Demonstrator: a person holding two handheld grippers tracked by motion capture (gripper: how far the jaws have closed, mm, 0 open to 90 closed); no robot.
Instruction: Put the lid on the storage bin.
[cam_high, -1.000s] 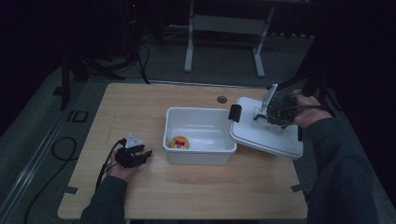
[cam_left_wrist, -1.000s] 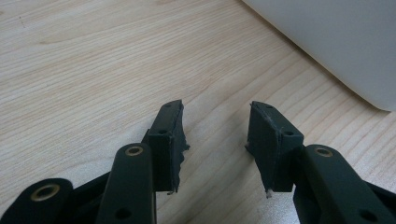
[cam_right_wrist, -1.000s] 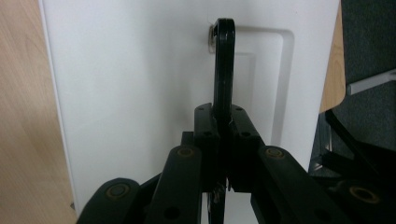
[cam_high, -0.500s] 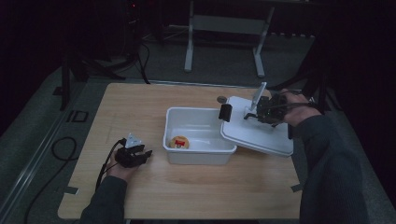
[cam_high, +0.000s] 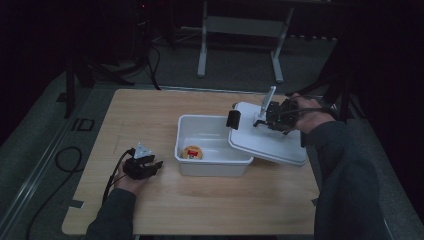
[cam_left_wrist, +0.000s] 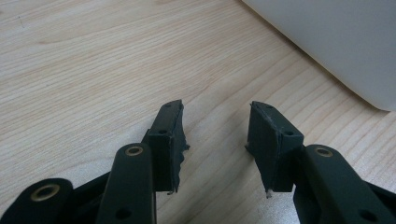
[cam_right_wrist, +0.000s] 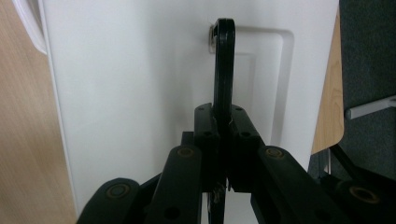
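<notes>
While the right gripper (cam_right_wrist: 223, 122) clamps its jaws on the black handle (cam_right_wrist: 223, 60) of the white lid (cam_high: 270, 140), that lid lies tilted over the right edge of the white tub (cam_high: 210, 131). Left gripper (cam_left_wrist: 215, 135) rests on the worktop (cam_high: 150, 110) beside the tub, jaws apart and empty.

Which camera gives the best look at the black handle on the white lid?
The right gripper view: the black handle stands edge-on, clamped between the right gripper's jaws over the white lid. The high view shows the handle small and dim under the hand. The left gripper view shows wood and the bin's wall.

The left tongs (cam_high: 150, 167) rest low with jaws parted, while the right tongs (cam_right_wrist: 223, 122) stay clamped, arm outstretched.
</notes>
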